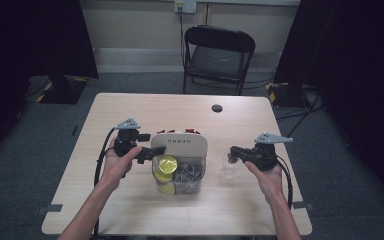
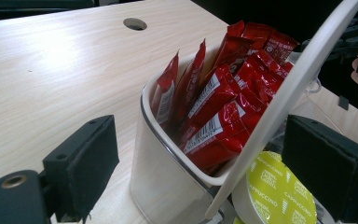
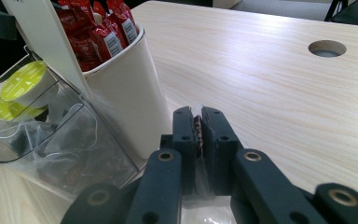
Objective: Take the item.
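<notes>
Red sachets (image 2: 223, 102) fill the caddy (image 2: 168, 177) between wide left tongs (image 2: 205, 172), right tongs (image 3: 198, 135) pinch a clear packet (image 3: 198, 128).

Both bare forearms are reaching up from the near edge of the tabletop (image 1: 130, 107), spread well apart. The left hand (image 1: 114, 162) is gripping the black left tongs (image 1: 147, 154), which are pointing inward toward the middle, their two padded jaws standing wide apart. The right hand (image 1: 265, 172) is cradling the black right tongs (image 1: 231, 156) from below, also aimed inward and level. Its jaws are sitting nearly together, pinching a thin crinkled clear plastic packet (image 3: 197, 128) between the pads (image 3: 184, 135). Dark cables are trailing back along each wrist.
</notes>
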The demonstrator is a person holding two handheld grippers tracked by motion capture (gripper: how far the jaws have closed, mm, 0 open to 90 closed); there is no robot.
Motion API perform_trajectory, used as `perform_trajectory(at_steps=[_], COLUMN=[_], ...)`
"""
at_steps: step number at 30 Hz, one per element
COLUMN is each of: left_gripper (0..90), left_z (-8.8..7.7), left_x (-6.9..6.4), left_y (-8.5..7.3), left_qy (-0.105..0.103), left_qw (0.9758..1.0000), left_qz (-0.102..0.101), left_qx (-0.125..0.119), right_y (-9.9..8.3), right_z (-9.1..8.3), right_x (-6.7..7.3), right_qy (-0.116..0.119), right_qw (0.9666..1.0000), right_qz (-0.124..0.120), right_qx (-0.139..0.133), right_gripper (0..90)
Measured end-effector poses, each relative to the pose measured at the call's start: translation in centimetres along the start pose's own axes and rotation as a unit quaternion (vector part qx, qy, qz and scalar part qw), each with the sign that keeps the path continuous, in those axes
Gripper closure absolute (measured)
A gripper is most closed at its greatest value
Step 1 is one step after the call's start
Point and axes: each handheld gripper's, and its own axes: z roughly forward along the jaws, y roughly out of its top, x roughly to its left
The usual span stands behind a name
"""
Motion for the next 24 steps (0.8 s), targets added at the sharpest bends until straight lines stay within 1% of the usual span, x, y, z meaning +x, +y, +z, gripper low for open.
perform_trajectory(at_steps=[4,9,12,15,17,18,20,22,24], left_gripper=[10.4,10.4,10.4,10.5,10.4,10.4,10.4,10.8,10.8], left_z=[0.0,0.0,-0.03,-0.04,-0.09,-0.07,-0.12,-0.21,-0.3], left_x=[-0.02,-0.02,-0.04,-0.04,0.04,0.01,0.04,0.03,0.09], left_y=[-0.01,-0.01,0.04,0.08,0.1,0.1,0.1,0.13,0.08], left_qy=[0.001,0.001,0.002,0.001,0.002,0.001,0.003,0.003,0.0], left_qw=[1.0,1.0,1.0,1.0,1.0,1.0,1.0,1.0,1.0], left_qz=[0.0,0.0,0.004,0.005,0.009,0.006,0.008,0.006,0.002], left_qx=[0.0,0.0,0.001,0.0,0.003,0.001,0.004,0.004,-0.002], right_y=[0.04,0.01,0.03,-0.04,-0.04,-0.04,0.0,-0.03,-0.06], right_z=[-0.04,-0.12,-0.11,-0.15,-0.17,-0.18,-0.18,-0.15,-0.11], right_x=[0.01,-0.05,0.04,0.16,0.29,0.37,0.51,0.6,0.68], right_qy=[-0.005,-0.007,-0.008,-0.01,-0.009,-0.009,-0.009,-0.009,-0.011], right_qw=[1.0,0.9999,0.9999,0.9998,0.9998,0.9998,0.9998,0.9998,0.9997], right_qz=[0.002,0.006,0.01,0.015,0.015,0.015,0.019,0.018,0.02], right_qx=[-0.003,-0.005,-0.007,-0.009,-0.008,-0.01,-0.007,-0.005,-0.001], right_gripper=[76.7,72.1,63.3,51.4,46.5,43.9,39.1,36.9,33.8])
